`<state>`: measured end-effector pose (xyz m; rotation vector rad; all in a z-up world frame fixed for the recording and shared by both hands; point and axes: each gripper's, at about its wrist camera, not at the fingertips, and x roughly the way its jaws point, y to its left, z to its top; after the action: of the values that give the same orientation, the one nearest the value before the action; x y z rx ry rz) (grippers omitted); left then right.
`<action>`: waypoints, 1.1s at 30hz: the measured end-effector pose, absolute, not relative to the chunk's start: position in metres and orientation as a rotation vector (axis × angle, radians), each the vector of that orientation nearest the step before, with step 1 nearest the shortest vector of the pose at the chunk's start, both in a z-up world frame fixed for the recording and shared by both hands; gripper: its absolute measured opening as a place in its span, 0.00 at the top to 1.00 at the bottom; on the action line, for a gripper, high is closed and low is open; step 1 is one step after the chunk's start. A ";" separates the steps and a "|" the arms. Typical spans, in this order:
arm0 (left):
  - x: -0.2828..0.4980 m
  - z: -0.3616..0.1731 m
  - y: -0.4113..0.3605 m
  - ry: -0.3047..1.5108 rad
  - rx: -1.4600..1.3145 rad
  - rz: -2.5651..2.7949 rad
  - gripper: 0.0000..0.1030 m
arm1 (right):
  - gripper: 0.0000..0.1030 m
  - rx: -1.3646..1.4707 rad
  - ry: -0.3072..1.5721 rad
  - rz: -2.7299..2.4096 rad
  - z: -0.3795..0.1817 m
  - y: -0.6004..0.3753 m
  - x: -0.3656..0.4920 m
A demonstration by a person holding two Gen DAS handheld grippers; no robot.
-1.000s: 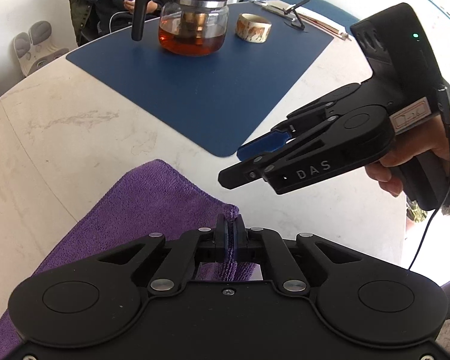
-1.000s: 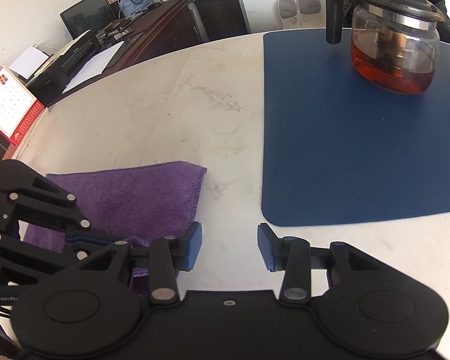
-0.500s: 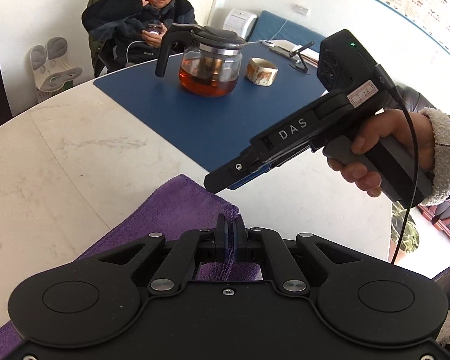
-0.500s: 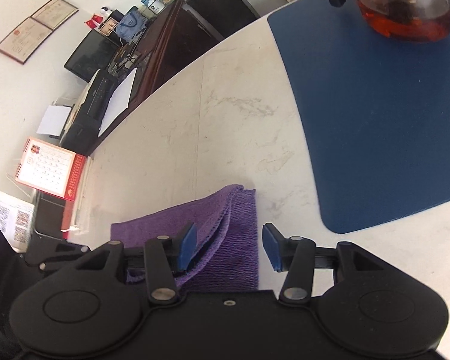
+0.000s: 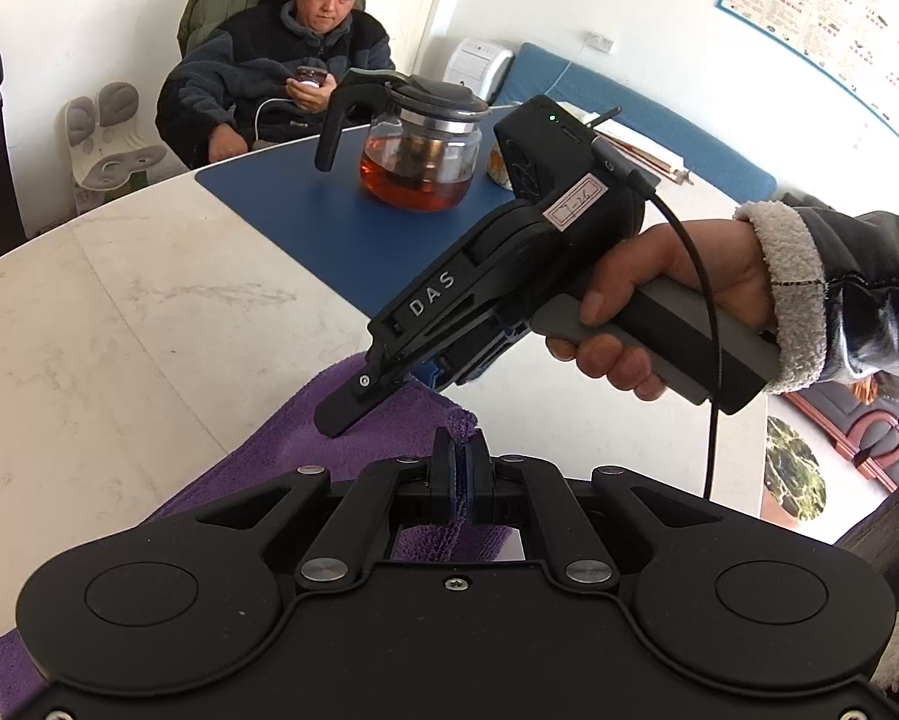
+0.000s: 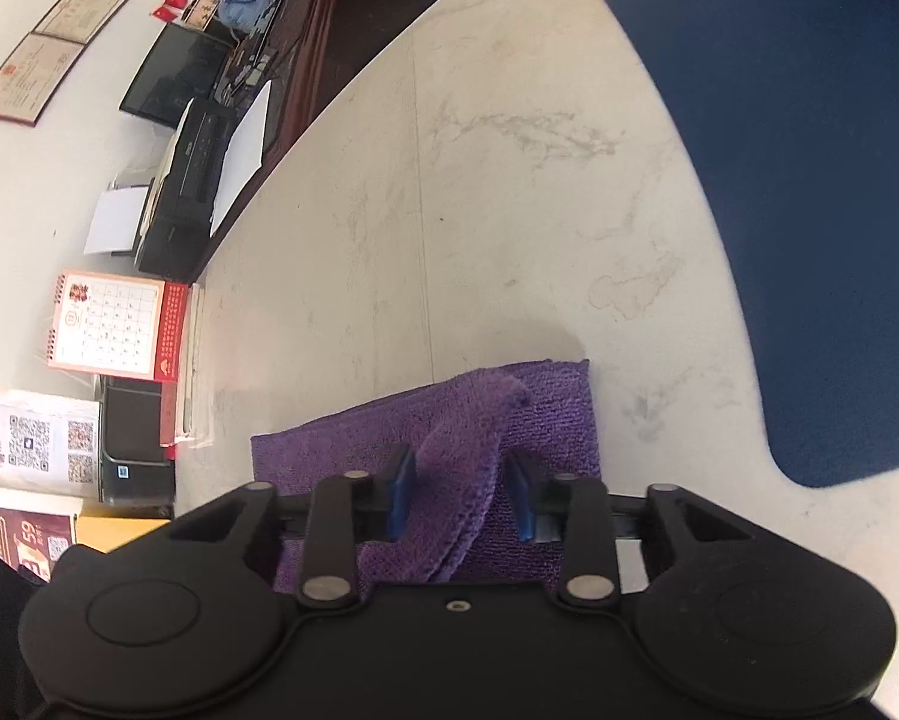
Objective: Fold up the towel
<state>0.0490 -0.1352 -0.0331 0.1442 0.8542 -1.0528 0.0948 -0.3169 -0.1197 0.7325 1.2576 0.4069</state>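
White marble tabletop (image 6: 389, 252) beneath, blue mat (image 5: 305, 228) and glass teapot (image 5: 416, 165) well ahead of both claws. Left gripper (image 5: 460, 468) clamped shut on a raised corner of purple towel (image 5: 353, 450). Right gripper (image 6: 458, 495) just been closing, a lifted towel fold between its blue pads (image 6: 400, 495), not yet pinched. Judged: second-corner grasp under way. Next: finish closing, then lift both corners together.

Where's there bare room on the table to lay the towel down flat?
The white table is bare between the purple towel and the blue mat, and out toward its curved left edge. It is crowded on the mat around the teapot, and where both grippers meet at the towel's corner.
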 end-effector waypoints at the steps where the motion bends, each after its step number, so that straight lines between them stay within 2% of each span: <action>1: 0.049 -0.032 -0.131 0.850 0.136 -1.044 0.97 | 0.92 0.702 1.254 0.427 -0.117 -0.310 0.098; 3: 0.049 -0.028 -0.119 0.840 0.114 -1.024 0.97 | 0.94 0.654 1.242 0.497 -0.107 -0.293 0.104; 6: 0.049 -0.014 -0.091 0.817 0.031 -0.981 0.97 | 0.94 0.602 1.206 0.589 -0.089 -0.265 0.117; 14: 0.034 0.043 -0.036 0.691 0.026 -0.875 0.97 | 0.94 0.526 1.026 0.917 -0.015 -0.192 0.146; 17: 0.037 0.025 -0.054 0.743 0.025 -0.913 0.97 | 0.94 0.438 1.124 0.846 -0.041 -0.206 0.143; 22: 0.049 -0.036 -0.116 0.908 0.055 -1.034 0.97 | 0.94 0.361 1.250 0.708 -0.091 -0.252 0.133; 28: 0.064 -0.067 -0.144 1.016 0.124 -1.106 0.97 | 0.94 0.269 1.258 0.675 -0.116 -0.273 0.125; 33: 0.061 -0.064 -0.147 1.011 0.162 -1.152 0.97 | 0.94 0.273 1.213 0.672 -0.112 -0.283 0.119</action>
<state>0.0608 -0.1469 -0.0641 0.1624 1.0115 -1.1517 0.1185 -0.2832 -0.1122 0.2734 1.2134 0.6724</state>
